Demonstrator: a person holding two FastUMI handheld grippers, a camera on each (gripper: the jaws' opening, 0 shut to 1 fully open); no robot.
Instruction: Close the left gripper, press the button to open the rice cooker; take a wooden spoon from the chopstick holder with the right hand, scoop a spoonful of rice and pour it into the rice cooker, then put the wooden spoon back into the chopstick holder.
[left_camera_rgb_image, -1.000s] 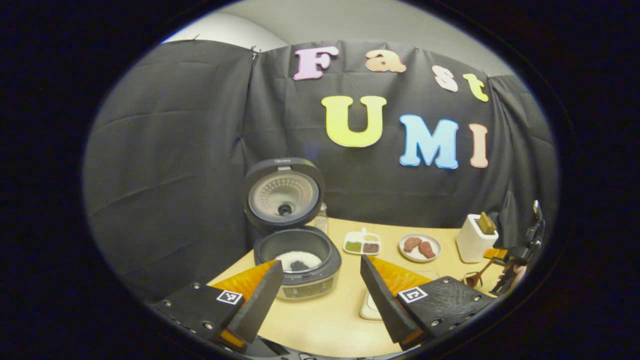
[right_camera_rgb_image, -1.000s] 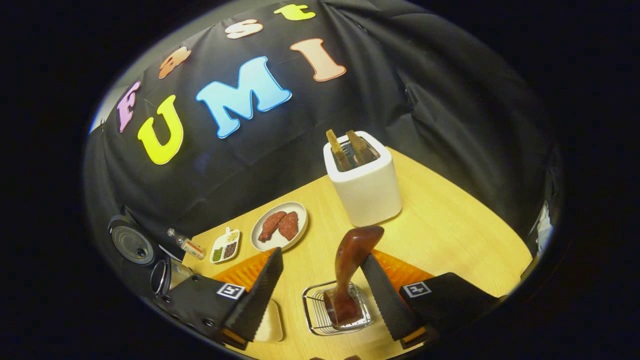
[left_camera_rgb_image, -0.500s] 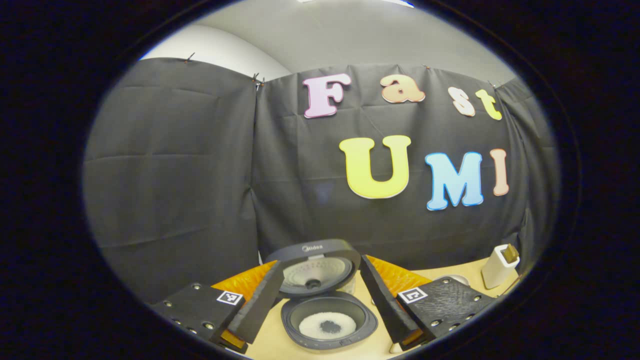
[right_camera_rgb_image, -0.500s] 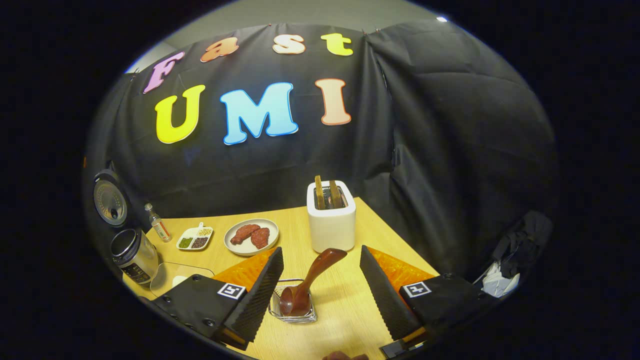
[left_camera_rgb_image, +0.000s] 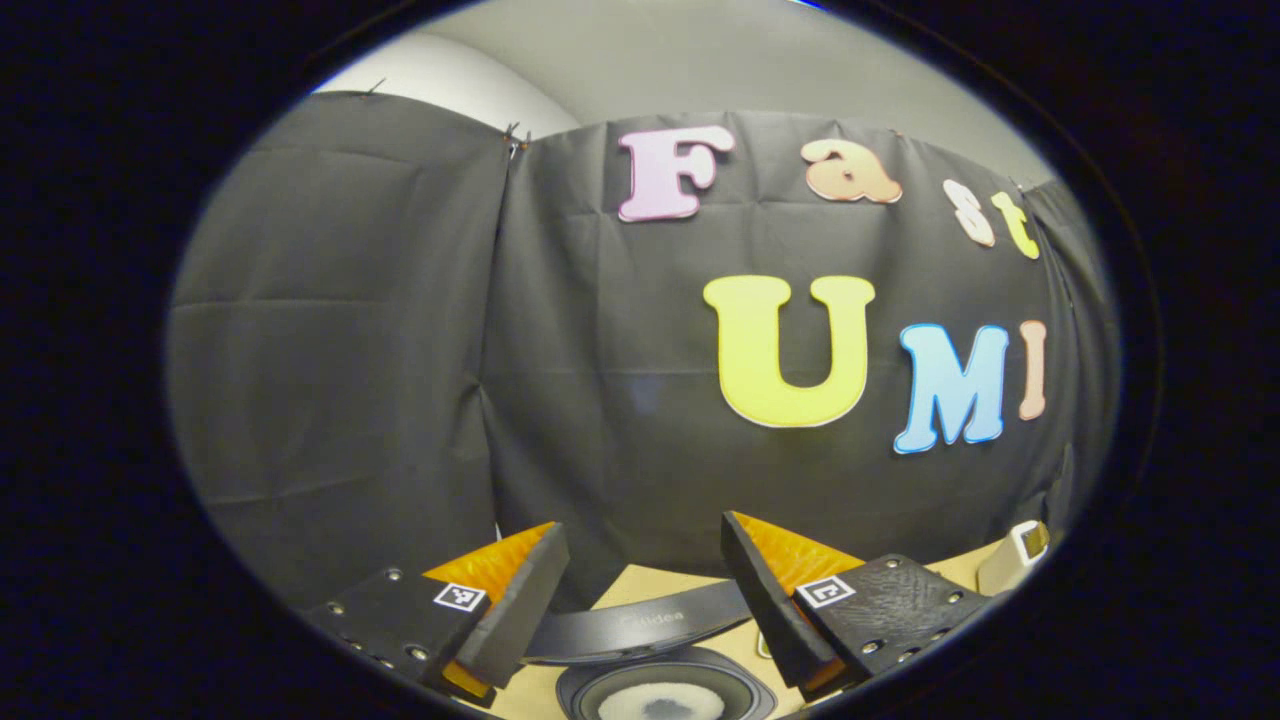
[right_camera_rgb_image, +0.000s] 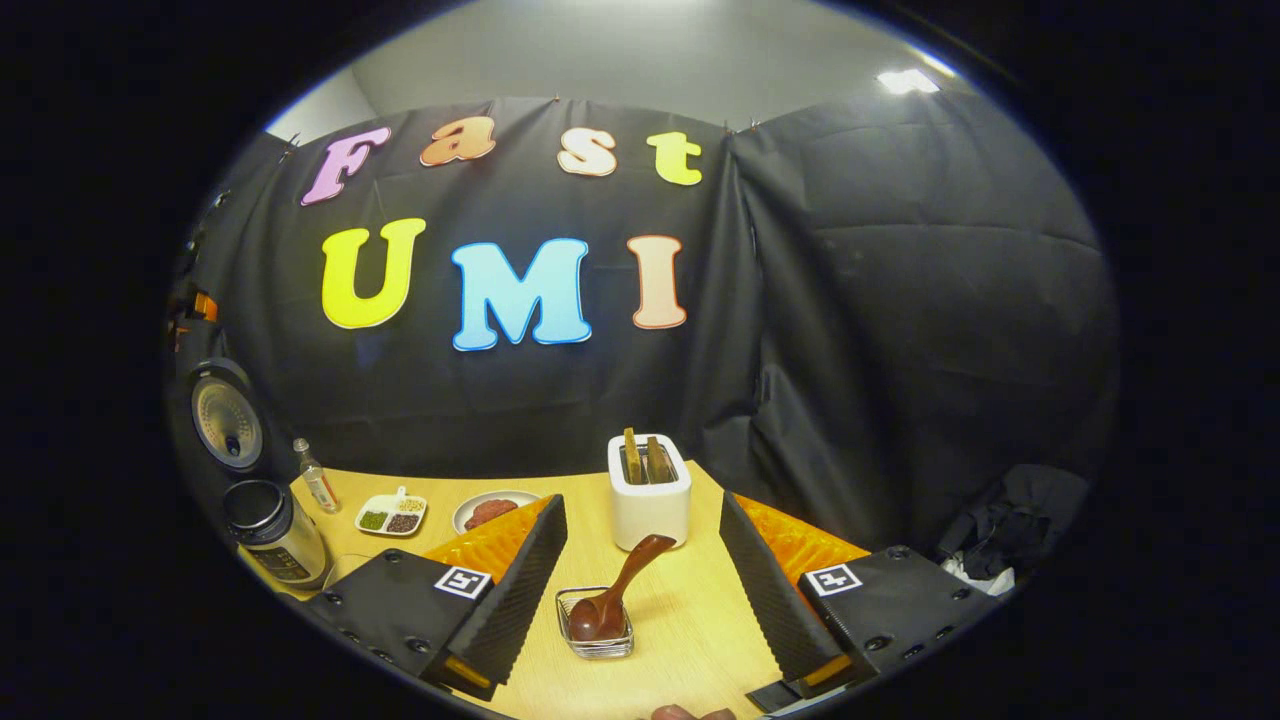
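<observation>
- In the right gripper view, the wooden spoon (right_camera_rgb_image: 612, 596) rests in the chopstick holder (right_camera_rgb_image: 596, 630), a small wire basket on the table (right_camera_rgb_image: 690, 640).
- The spoon's bowl sits down in the basket at its near end, and the handle rises out of it on a slant, up and to the right, toward the white toaster (right_camera_rgb_image: 650, 495) that stands beyond it.
- Its long axis is therefore tilted rather than upright, with the rounded handle tip being the highest and farthest part.
- The right gripper (right_camera_rgb_image: 642, 590) is released, its two fingers spread wide to either side of the basket and touching neither it nor the spoon.
- The rice cooker (right_camera_rgb_image: 268, 528) stands at the far left of the table with its lid (right_camera_rgb_image: 226, 420) swung up and open.
- Between the cooker and the toaster lie a small bottle (right_camera_rgb_image: 317, 478), a divided dish of seasonings (right_camera_rgb_image: 391, 514) and a plate of meat (right_camera_rgb_image: 490, 510).
- In the left gripper view, the left gripper (left_camera_rgb_image: 640, 600) is likewise released, with the fingers set well apart and nothing between them.
- Below those fingers the cooker's open pot (left_camera_rgb_image: 665, 695) holds white rice (left_camera_rgb_image: 660, 704), and the raised lid's edge (left_camera_rgb_image: 640, 625) crosses just above it.
</observation>
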